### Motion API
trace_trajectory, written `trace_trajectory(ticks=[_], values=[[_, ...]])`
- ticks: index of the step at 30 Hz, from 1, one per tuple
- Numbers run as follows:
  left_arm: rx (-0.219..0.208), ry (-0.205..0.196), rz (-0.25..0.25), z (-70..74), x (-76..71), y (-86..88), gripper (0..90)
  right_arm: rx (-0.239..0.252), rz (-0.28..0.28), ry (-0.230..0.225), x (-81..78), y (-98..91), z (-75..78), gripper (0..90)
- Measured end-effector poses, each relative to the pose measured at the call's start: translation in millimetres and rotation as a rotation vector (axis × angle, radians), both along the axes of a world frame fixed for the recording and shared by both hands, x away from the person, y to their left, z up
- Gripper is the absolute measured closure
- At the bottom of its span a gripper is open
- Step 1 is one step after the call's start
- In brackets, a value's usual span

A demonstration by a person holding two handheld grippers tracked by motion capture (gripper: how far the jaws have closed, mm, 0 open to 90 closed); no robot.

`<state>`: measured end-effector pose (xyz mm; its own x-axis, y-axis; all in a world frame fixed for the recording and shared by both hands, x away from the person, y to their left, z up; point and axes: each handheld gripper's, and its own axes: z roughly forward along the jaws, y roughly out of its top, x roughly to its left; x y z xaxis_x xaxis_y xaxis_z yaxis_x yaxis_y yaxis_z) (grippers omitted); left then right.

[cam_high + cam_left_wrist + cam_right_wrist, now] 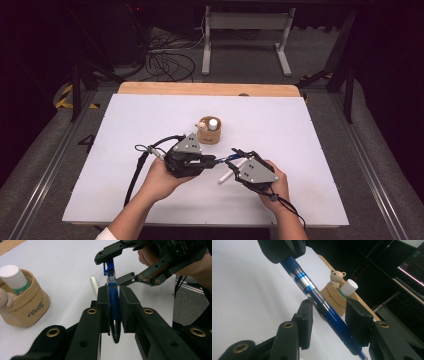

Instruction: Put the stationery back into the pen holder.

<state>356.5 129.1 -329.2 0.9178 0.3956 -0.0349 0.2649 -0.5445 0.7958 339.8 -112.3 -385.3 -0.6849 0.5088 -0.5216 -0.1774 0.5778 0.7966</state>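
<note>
We are looking down on a white table top (125, 150) with a person's 2 hands coming in from the near edge, each holding a gripper.

The left gripper (114, 298) is clamping a blue pen (113, 302): its 2 jaws are pressing on the pen's blue barrel from either side, with the dark tip sticking out behind the jaws toward the camera and the clear, clip end running out ahead of them. In the high view the left gripper (186, 159) is sitting just left of the right one.

The right gripper (329, 322) is standing spread around the same pen (317, 300), 1 jaw on each side of the barrel with a gap showing on both sides; we are not seeing contact. In the left gripper view its jaws are bracketing the pen's clip end just ahead of the left jaws.

A tan holder (27, 305) is sitting to the left of the left jaws, carrying a white-capped tube (12, 276) and a small bear figure (336, 275).

A white stick (94, 285) is lying on the table below the pen, just ahead of the left jaws.
</note>
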Motion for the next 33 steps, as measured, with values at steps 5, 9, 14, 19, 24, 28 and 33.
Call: trace_trajectory(ticks=[5, 9, 14, 19, 24, 28, 33], values=[[-0.029, -0.003, 0.007, 2.1, 1.0, 2.9, 78.2, -0.026, 0.021, 0.002, -0.7, 1.9, -1.4, 66.7], [-0.038, -0.015, 0.012, 3.1, 1.4, 5.0, 76.7, -0.037, 0.048, 0.037, -0.6, 3.3, -2.2, 71.3], [-0.056, -0.029, 0.03, 4.6, 2.1, 7.8, 72.8, -0.084, 0.09, 0.05, -2.4, 9.1, -4.7, 78.3], [-0.061, -0.047, 0.046, 5.1, 3.0, 11.4, 67.1, -0.103, 0.11, 0.059, -2.8, 12.7, -6.3, 80.0], [-0.082, -0.067, 0.089, 5.1, 4.0, 17.9, 55.9, -0.069, 0.09, 0.066, -1.5, 9.2, -5.8, 80.1], [-0.095, -0.08, 0.094, 2.3, 3.9, 23.9, 52.2, -0.031, 0.069, 0.085, 1.7, 5.8, -6.2, 80.0], [-0.091, -0.094, 0.095, -3.8, 3.2, 30.9, 50.1, 0.013, 0.043, 0.112, 4.0, 2.7, -5.6, 80.0]])
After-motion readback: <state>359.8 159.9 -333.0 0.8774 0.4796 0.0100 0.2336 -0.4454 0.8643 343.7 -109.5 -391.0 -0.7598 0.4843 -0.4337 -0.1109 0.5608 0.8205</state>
